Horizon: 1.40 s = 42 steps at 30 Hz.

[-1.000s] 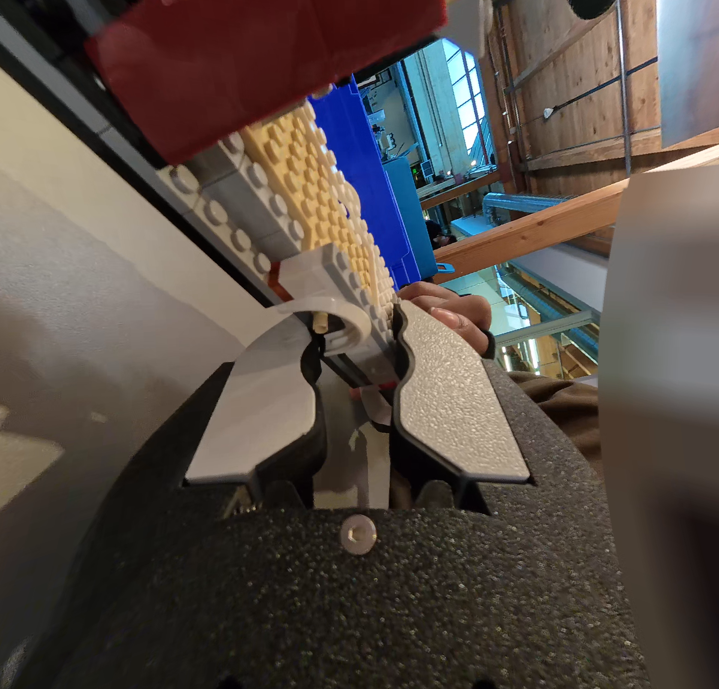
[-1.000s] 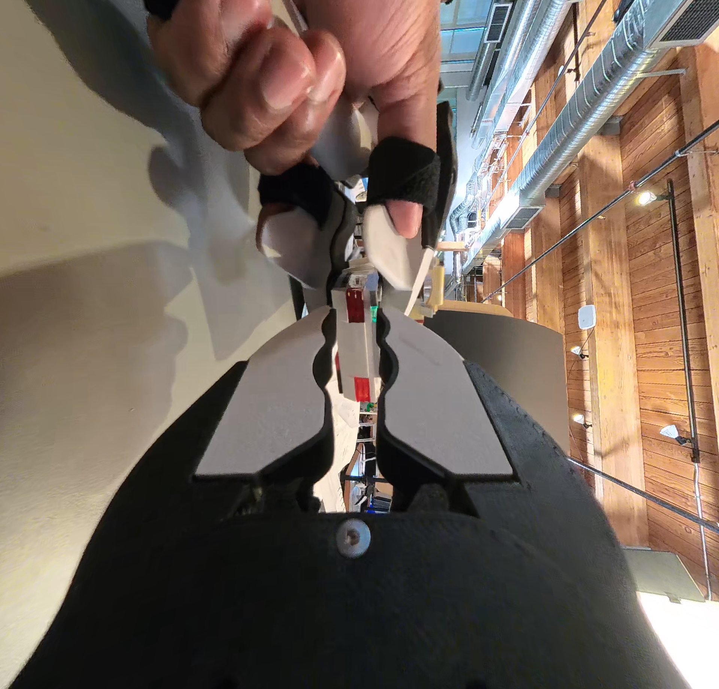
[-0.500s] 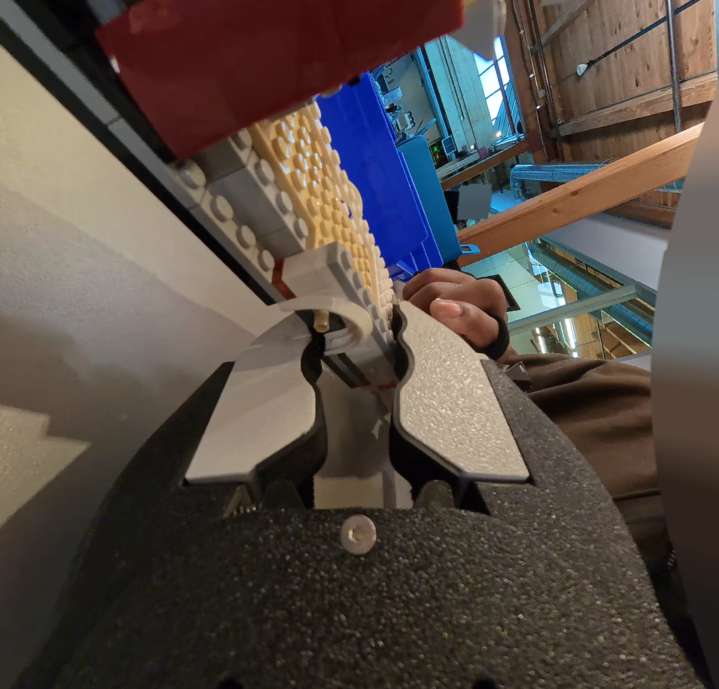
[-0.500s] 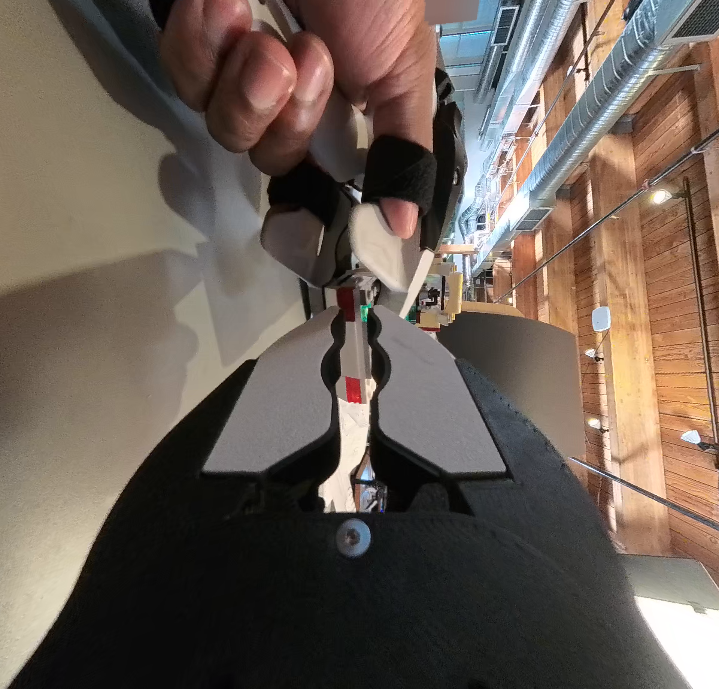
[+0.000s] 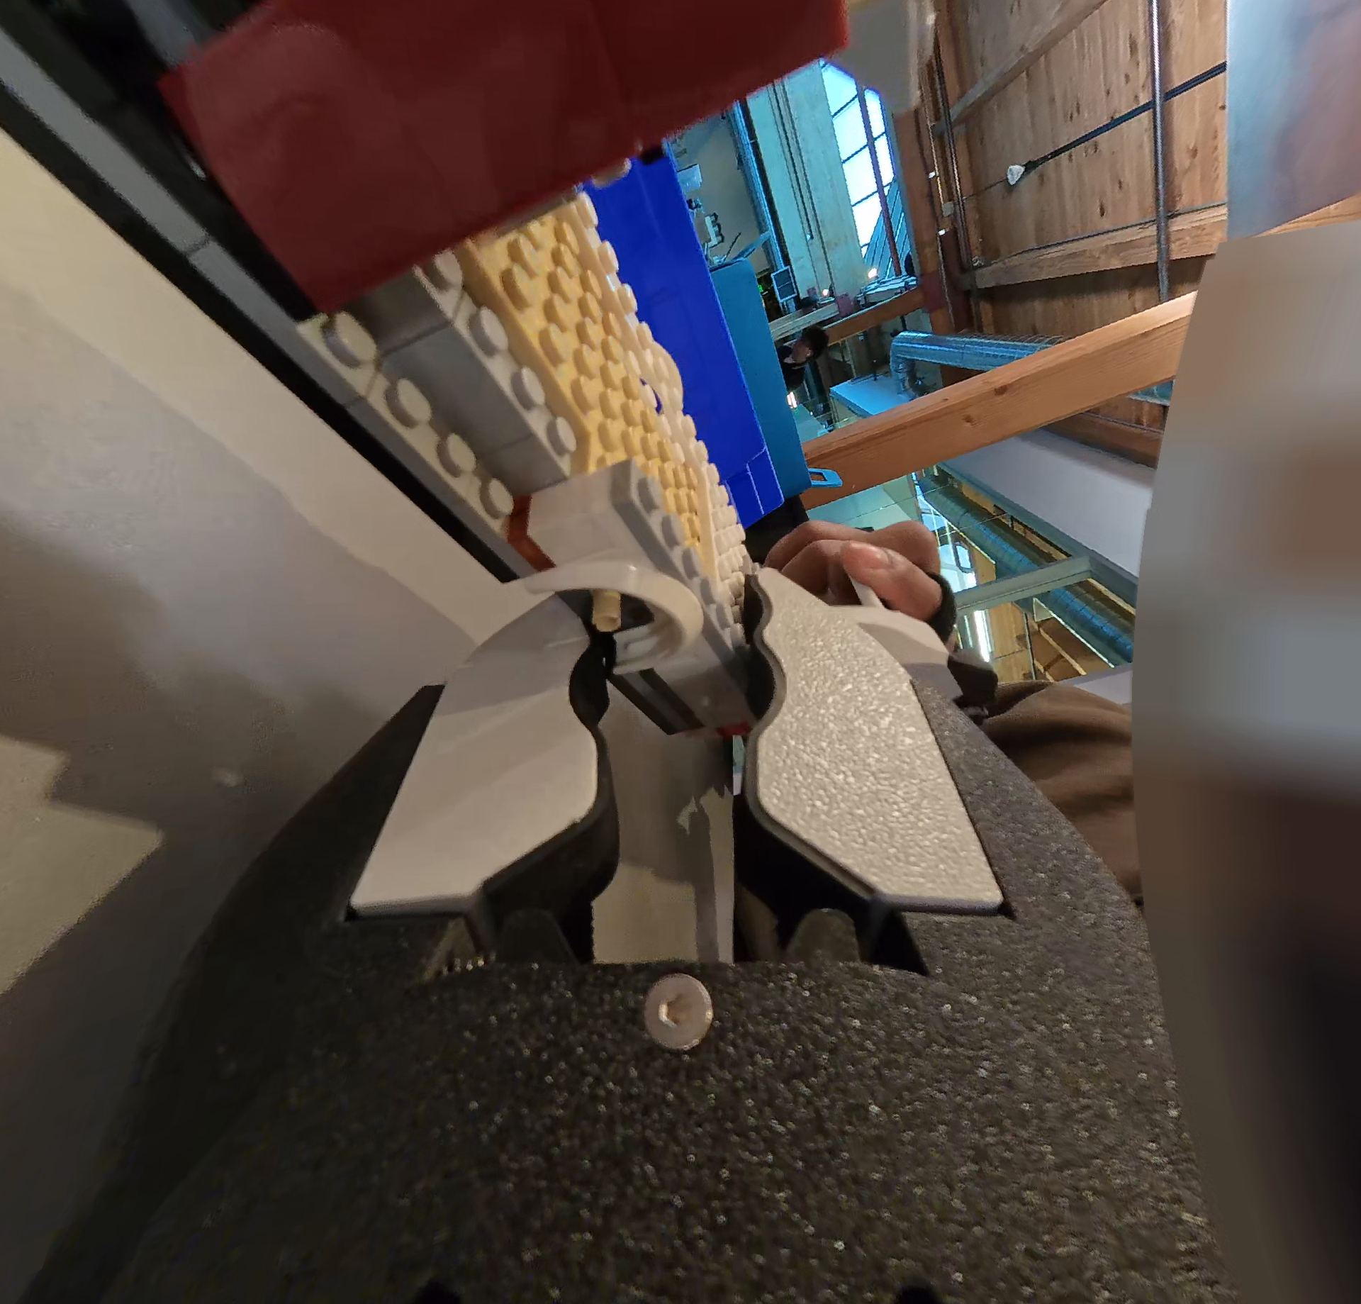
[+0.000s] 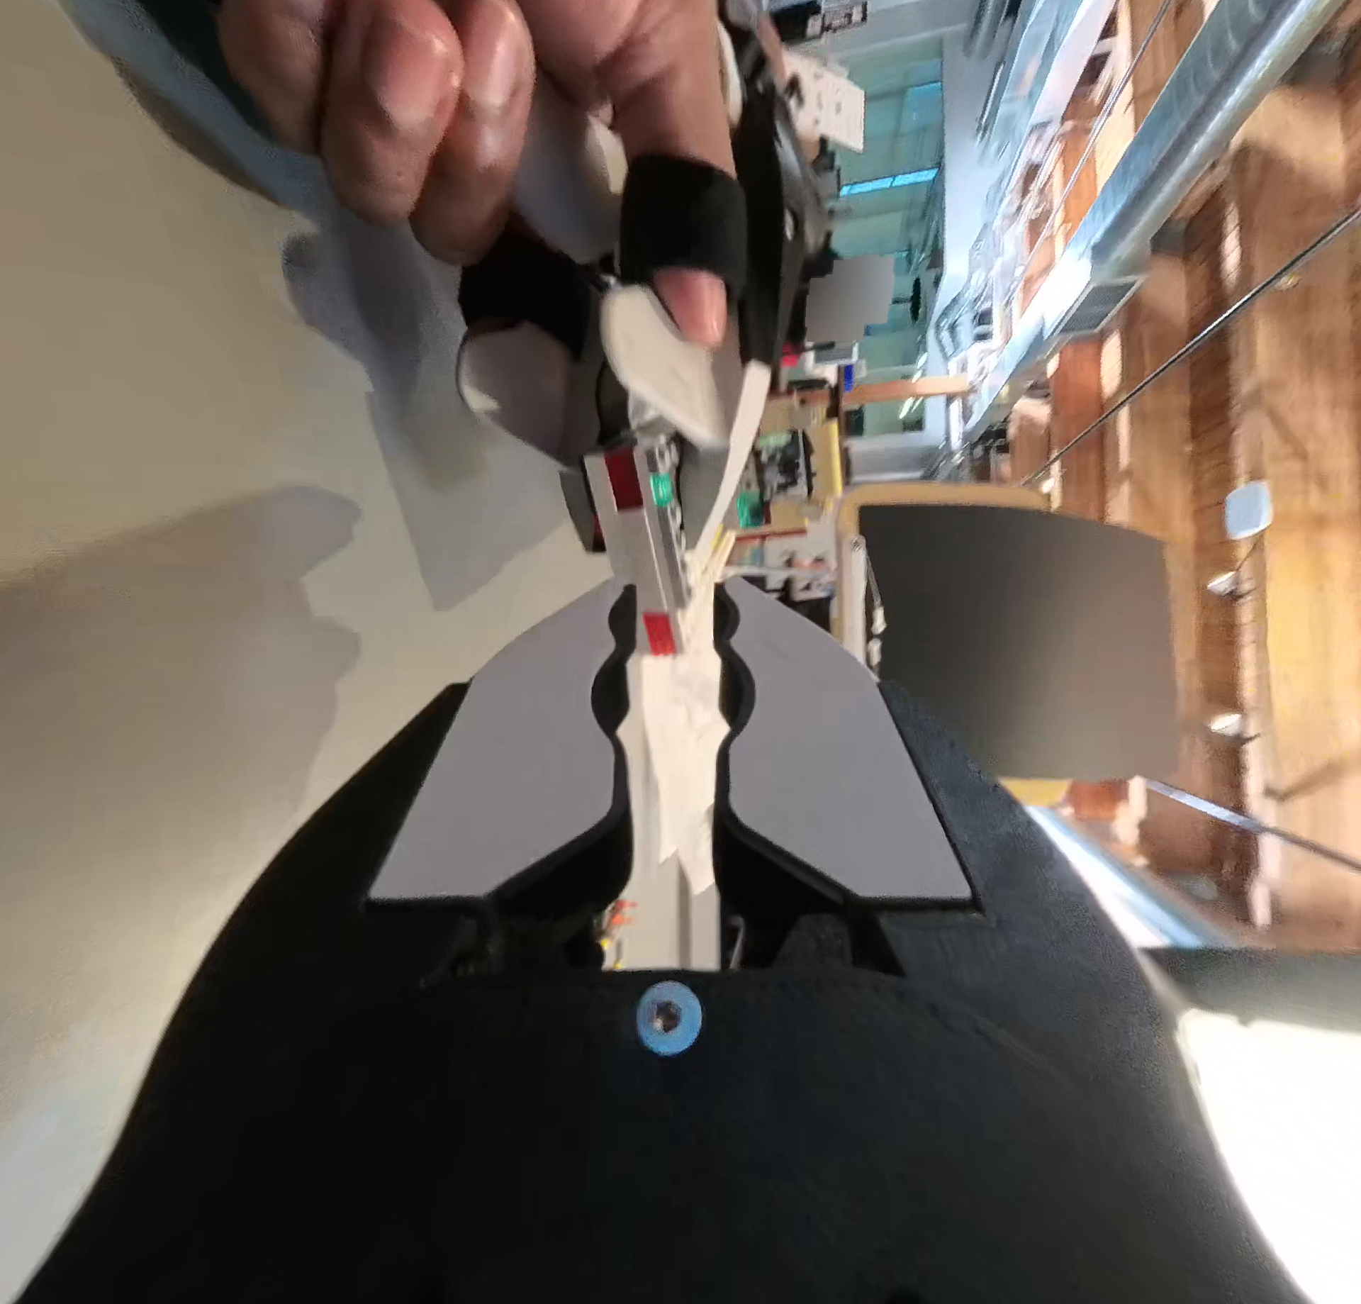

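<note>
My left gripper (image 5: 674, 628) is shut on the end of a brick model (image 5: 589, 355) made of grey bricks, a tan studded plate and a big red block (image 5: 479, 75). Its fingertips clamp the grey end by a pale arch piece (image 5: 648, 598). The right hand (image 5: 862, 569) shows just behind them. In the right wrist view the model (image 6: 648, 524) appears edge-on, a slim grey strip with red tiles, held at its far end by the left gripper (image 6: 589, 414) and a hand (image 6: 515, 127). My right gripper (image 6: 674, 605) is open, with only the strip's near tip between its fingertips.
A cream table top (image 5: 184, 458) lies on the left of both views. Blue bins (image 5: 685, 311) stand behind the model. A dark rounded chair back (image 6: 1016, 650) is to the right. Wooden walls, beams and ducts fill the background.
My right gripper squeezed onto the strip half a second ago, then widened. The strip now reaches less far between its fingers and is tilted. The left gripper's hold is unchanged.
</note>
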Each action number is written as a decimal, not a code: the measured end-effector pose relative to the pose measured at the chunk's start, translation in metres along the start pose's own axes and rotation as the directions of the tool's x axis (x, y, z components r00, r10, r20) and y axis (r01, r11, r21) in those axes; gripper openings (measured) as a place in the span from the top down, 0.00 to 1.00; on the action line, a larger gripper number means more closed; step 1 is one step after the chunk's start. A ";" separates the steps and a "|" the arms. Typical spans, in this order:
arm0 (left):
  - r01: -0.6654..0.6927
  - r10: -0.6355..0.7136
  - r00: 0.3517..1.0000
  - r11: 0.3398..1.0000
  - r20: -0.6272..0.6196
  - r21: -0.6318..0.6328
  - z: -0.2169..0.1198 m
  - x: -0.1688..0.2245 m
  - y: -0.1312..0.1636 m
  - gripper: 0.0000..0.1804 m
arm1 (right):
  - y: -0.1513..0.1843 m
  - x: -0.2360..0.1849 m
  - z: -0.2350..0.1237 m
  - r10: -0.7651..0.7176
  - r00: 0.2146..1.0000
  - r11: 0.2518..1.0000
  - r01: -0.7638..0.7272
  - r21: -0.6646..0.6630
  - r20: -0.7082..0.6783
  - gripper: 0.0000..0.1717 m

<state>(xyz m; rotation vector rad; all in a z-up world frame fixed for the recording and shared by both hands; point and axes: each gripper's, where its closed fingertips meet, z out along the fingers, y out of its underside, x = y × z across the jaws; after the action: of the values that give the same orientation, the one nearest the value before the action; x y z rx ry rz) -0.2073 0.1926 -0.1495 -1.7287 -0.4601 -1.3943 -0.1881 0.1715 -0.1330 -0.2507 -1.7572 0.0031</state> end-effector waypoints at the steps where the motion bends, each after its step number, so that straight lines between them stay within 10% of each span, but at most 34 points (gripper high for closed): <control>1: 0.009 -0.009 1.000 1.000 -0.003 -0.004 0.000 0.000 0.001 0.81 | 0.008 0.000 -0.006 0.042 0.999 0.999 -0.042 -0.022 0.020 0.88; 9: 0.023 -0.025 1.000 0.994 -0.015 -0.109 0.009 0.001 0.019 0.80 | 0.110 -0.027 -0.079 0.384 0.908 0.892 -0.318 -0.321 0.168 0.86; 22: 0.008 -0.016 0.999 0.974 -0.033 -0.225 0.023 0.007 0.045 0.80 | 0.165 -0.078 -0.183 0.774 0.573 0.599 -0.529 -0.601 0.268 0.87; 42: -0.011 -0.006 0.999 0.954 -0.053 -0.299 0.031 0.011 0.061 0.80 | 0.148 -0.102 -0.159 0.951 0.258 0.302 -0.638 -0.709 0.172 0.95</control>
<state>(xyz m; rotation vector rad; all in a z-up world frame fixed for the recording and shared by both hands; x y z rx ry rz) -0.1409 0.1796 -0.1625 -1.9249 -0.2238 -1.5676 0.0085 0.2768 -0.2200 -1.8133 -1.9608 0.4666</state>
